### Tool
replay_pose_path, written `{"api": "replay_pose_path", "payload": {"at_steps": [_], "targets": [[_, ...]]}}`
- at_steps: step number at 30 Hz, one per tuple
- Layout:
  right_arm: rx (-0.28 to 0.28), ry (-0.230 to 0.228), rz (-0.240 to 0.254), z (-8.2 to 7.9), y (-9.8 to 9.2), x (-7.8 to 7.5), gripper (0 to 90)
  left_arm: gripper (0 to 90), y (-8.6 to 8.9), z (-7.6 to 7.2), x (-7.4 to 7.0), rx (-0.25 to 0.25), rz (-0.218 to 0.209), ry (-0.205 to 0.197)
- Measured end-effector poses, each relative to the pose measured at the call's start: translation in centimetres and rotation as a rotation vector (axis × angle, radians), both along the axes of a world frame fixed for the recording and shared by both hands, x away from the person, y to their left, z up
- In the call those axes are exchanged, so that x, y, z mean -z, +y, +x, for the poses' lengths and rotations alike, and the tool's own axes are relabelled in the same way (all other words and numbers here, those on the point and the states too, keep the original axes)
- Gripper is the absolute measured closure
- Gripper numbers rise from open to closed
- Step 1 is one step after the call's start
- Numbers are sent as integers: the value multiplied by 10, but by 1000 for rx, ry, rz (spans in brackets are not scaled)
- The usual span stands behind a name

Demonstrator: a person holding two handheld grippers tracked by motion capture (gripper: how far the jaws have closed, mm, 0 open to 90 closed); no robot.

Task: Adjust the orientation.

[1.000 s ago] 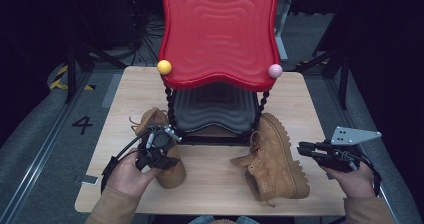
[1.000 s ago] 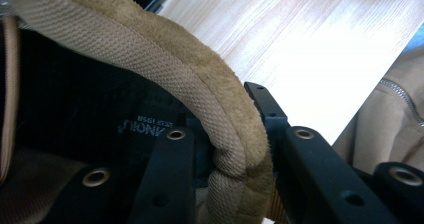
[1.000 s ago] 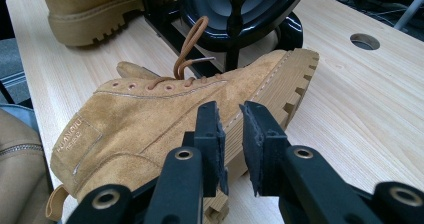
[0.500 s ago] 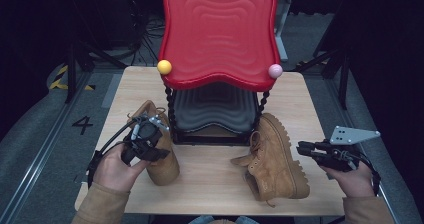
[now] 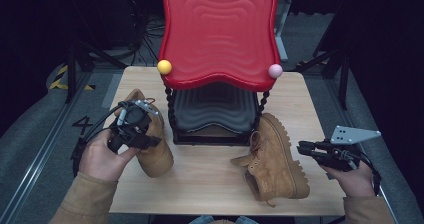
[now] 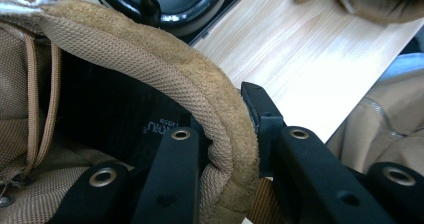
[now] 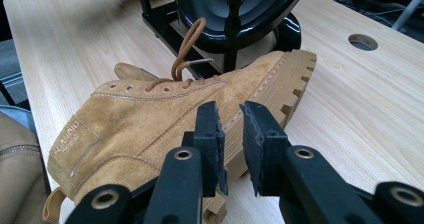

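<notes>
On the left side of the wooden table [image 5: 210, 176], the left gripper [image 5: 134, 129] sits in the person's left hand [image 5: 102, 156] over a tan suede boot [image 5: 152, 149] that stands just beside the left post of a small rack. In the left gripper view the two black jaws pinch the padded collar [image 6: 200, 91] of this boot, one jaw inside the dark opening and the other outside against the suede, with a brown lace [image 6: 42, 99] hanging along the tongue. Whether the sole touches the table cannot be told. At the middle of the table stands the rack, with a glossy red wavy tray [image 5: 220, 34] on top, a black tray [image 5: 215, 109] beneath it, twisted black posts, a yellow ball [image 5: 164, 67] at its left corner and a pink ball [image 5: 275, 71] at its right. To the right of the rack a second tan boot [image 5: 275, 156] lies on its side, its ridged sole facing the right gripper [image 5: 310, 148]. That gripper, held in the right hand [image 5: 355, 176] near the table's right edge, points at the boot with its jaws slightly apart and nothing between them, short of the sole.
</notes>
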State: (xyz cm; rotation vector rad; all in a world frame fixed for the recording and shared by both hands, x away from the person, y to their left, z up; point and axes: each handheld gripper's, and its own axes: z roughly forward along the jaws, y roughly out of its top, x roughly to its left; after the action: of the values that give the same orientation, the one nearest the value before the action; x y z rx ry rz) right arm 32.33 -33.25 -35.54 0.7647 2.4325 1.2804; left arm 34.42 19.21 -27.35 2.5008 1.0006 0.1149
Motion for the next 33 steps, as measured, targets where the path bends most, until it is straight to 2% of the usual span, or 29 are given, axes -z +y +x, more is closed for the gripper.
{"api": "replay_pose_path", "payload": {"at_steps": [1, 9, 13, 18, 25, 29, 33], "targets": [[0, 0, 0, 0, 0, 0, 769, 779, 0, 0, 0, 0, 0, 0], [0, -2, 2, 0, 0, -1, 769, 779, 2, 4, -31, 10, 6, -25], [0, -2, 6, -1, -1, -2, 769, 779, 2, 5, -42, 9, 32, -36], [-1, -1, 8, -1, -1, -3, 769, 779, 3, 5, -53, 7, 37, -45], [-5, 1, 11, -1, 1, -2, 767, 779, 4, 7, -71, 29, 56, -52], [-18, 7, 6, -1, 5, 0, 767, 778, 4, 9, -86, 75, 83, -73], [-23, 9, 3, -1, 7, 2, 767, 779, 5, 10, -96, 84, 96, -88]]}}
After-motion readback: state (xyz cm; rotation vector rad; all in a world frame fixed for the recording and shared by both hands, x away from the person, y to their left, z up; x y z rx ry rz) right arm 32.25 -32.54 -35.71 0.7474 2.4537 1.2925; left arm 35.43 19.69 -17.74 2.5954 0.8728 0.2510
